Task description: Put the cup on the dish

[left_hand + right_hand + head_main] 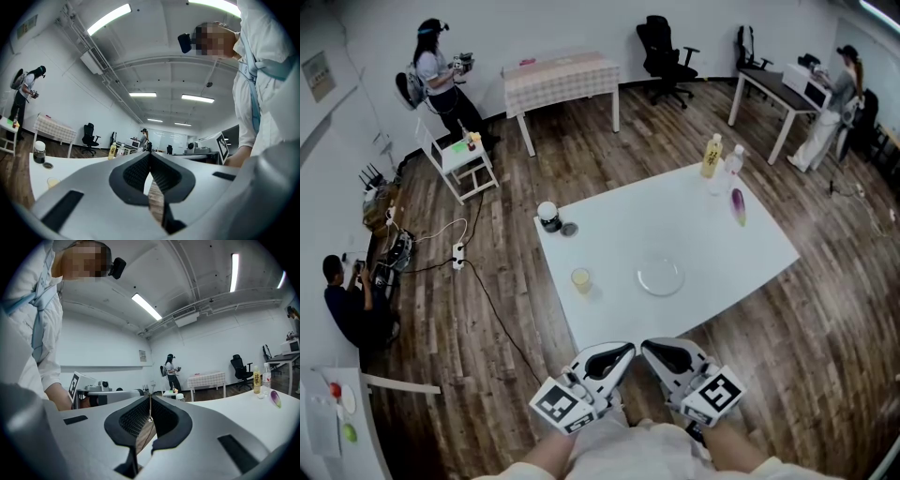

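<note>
A small clear cup [580,278] with yellowish liquid stands near the left edge of the white table [694,225]; it also shows low at the left in the left gripper view as the cup [52,182]. To its right lies a clear round dish [661,277]. Both grippers are held close to the person's body, short of the table's near corner. My left gripper [626,350] and right gripper [647,348] point tips towards each other. The left gripper [150,153] is shut with nothing in it. So is the right gripper [150,397].
A dark jar [548,217] and its lid [569,229] sit at the table's far left corner. Two bottles [712,157] and a purple object [738,206] stand at the far right. People, office chairs and other tables line the room's walls.
</note>
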Available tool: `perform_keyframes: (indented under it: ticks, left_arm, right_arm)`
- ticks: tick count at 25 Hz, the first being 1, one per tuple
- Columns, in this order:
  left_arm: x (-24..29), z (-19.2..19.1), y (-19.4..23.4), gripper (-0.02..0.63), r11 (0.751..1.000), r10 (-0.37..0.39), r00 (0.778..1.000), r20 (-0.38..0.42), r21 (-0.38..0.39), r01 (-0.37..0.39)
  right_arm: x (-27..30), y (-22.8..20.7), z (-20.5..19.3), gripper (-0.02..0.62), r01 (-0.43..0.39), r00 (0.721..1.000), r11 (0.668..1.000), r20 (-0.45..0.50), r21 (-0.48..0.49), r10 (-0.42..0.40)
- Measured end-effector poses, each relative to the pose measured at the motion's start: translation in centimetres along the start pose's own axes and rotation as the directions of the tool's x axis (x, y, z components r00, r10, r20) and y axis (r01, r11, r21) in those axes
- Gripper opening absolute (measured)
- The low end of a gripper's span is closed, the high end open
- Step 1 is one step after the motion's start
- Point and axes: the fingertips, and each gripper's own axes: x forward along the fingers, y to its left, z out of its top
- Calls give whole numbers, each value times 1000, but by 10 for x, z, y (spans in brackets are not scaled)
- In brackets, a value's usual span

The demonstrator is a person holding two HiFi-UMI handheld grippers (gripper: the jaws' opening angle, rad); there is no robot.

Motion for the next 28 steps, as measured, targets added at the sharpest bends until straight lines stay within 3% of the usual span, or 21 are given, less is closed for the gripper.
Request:
perform_keyframes:
  ticks: [14, 28]
  left_arm:
    - [-5, -4, 76, 3, 1000, -13, 999, -32, -19, 12]
    - [-6, -26, 113, 3, 998, 32, 998, -62, -51, -35]
  right_arm:
    - [59, -31, -6, 32, 57, 998, 998, -31, -12, -57]
    - [71, -43, -23, 34, 58, 994, 998, -94, 22, -56]
